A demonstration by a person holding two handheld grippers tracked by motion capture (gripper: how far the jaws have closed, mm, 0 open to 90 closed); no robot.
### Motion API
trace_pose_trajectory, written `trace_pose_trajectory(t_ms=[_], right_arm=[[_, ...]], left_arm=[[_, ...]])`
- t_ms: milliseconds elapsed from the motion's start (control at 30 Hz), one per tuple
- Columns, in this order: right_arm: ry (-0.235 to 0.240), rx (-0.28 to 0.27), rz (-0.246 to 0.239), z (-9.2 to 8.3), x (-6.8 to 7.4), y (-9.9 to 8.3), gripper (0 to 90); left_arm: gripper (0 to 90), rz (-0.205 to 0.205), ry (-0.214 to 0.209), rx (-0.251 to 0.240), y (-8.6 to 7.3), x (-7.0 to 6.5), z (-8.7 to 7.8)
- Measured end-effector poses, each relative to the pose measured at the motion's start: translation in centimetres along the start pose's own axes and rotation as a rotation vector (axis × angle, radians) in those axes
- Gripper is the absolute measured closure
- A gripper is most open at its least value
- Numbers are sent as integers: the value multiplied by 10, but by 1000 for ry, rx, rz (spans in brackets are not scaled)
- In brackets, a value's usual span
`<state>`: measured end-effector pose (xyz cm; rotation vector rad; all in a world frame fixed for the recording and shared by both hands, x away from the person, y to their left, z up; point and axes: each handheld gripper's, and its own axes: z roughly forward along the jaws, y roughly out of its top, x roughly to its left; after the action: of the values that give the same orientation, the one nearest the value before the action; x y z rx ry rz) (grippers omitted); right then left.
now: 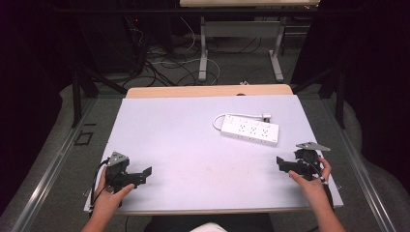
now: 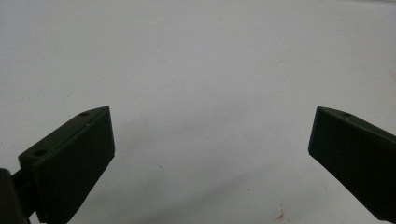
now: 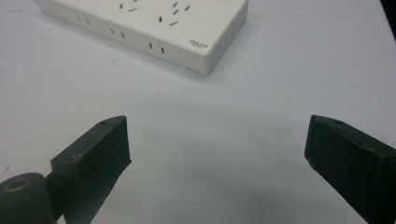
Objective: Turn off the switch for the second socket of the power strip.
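Note:
A white power strip (image 1: 250, 129) lies flat on the white table top (image 1: 193, 145) to the right of the middle, its white cord (image 1: 227, 116) looped behind it to a plug. In the right gripper view the power strip (image 3: 154, 23) sits just ahead of the jaws. My right gripper (image 1: 286, 165) rests near the table's right front, held by a hand, open and holding nothing. Near the left front edge my left gripper (image 1: 142, 175) stands open over bare table. Its jaws in the left gripper view (image 2: 210, 140) are spread wide with nothing between them.
The table's front edge (image 1: 212, 210) lies close under both hands. Beyond the far edge stand desk legs (image 1: 203, 53) and tangled cables (image 1: 159, 63) on the floor. Dark curtains flank both sides.

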<state>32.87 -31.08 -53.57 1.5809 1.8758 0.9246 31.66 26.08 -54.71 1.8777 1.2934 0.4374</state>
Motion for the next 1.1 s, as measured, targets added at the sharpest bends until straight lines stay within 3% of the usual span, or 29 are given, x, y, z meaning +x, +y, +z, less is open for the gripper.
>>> trace_pose_trajectory(t_ms=[33, 533, 767, 1100], right_arm=[[-1, -8, 12, -1, 2, -1, 63], [34, -11, -76, -1, 21, 10, 76], [58, 9, -109, -1, 29, 21, 147], [98, 21, -161, 0, 40, 40, 155]], left_arm=[[5, 0, 0, 0, 0, 0, 0], [5, 11, 21, -26, -1, -1, -4], [5, 10, 33, -37, -3, -1, -6], [6, 6, 31, -38, -3, -2, -7]])
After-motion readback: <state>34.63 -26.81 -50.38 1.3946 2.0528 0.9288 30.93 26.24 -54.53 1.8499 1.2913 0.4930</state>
